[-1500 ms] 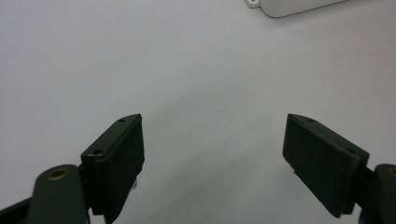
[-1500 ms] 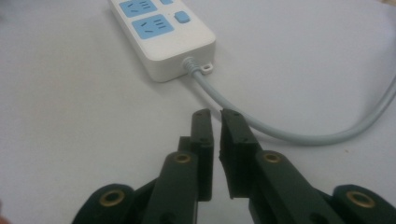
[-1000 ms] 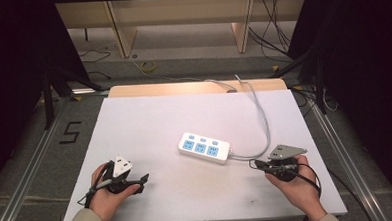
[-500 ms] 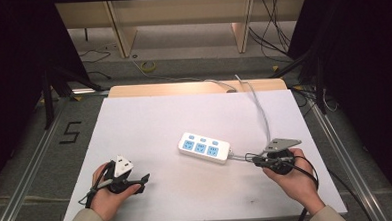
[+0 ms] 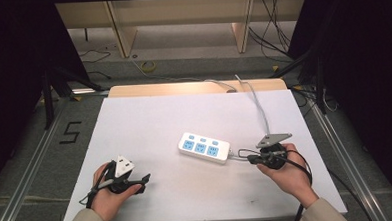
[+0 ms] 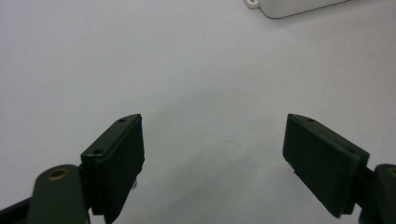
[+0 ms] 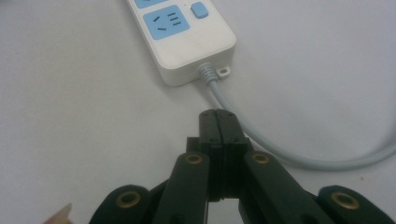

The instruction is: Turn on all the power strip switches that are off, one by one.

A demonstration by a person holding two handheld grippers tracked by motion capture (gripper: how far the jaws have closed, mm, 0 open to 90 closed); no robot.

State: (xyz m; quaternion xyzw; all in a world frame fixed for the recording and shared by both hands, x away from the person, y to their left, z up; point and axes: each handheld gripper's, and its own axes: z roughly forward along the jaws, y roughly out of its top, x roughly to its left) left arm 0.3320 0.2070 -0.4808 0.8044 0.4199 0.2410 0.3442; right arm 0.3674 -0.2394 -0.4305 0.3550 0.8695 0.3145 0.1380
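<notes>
A white power strip (image 5: 204,148) w/ blue sockets is seen lying flat near the middle of the white table (image 5: 149,122), its grey cable (image 7: 280,151) running off toward the far edge. The right gripper (image 5: 249,159) is held just beside the strip's cable end, jaws pressed together, nothing between them. The left gripper (image 5: 146,178) is held well apart at the near-left, jaws spread wide over bare table.

White power strip (image 5: 204,148), blue sockets, grey cable (image 7: 280,149)
</notes>
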